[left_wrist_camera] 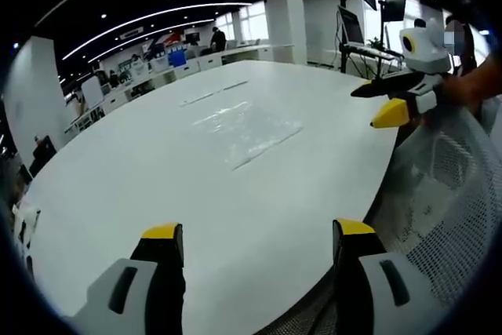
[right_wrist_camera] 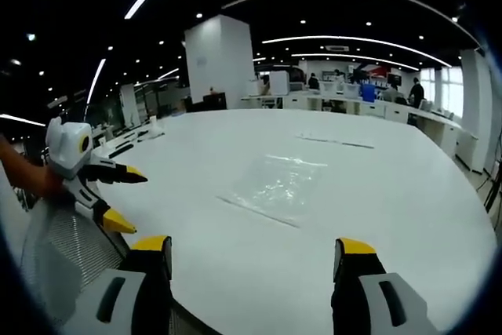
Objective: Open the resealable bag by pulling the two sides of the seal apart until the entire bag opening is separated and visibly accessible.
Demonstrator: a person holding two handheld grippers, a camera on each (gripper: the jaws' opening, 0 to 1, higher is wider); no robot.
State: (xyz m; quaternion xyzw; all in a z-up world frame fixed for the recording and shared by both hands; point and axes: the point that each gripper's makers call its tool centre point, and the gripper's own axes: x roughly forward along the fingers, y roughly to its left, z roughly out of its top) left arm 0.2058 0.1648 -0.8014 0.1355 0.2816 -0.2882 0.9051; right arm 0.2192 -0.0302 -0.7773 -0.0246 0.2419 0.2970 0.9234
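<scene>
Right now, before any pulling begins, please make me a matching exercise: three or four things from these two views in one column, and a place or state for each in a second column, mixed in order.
Column one:
1. resealable bag
2. left claw
3. right claw
4. mesh chair back

Column two:
A. open, holding nothing, in the air beyond the table edge at the bag's right
B. lying flat on the white table, untouched
C. beside the table edge, off the tabletop
D. open, holding nothing, in the air beyond the table edge at the bag's left

Pairs: 1-B, 2-D, 3-A, 4-C
</scene>
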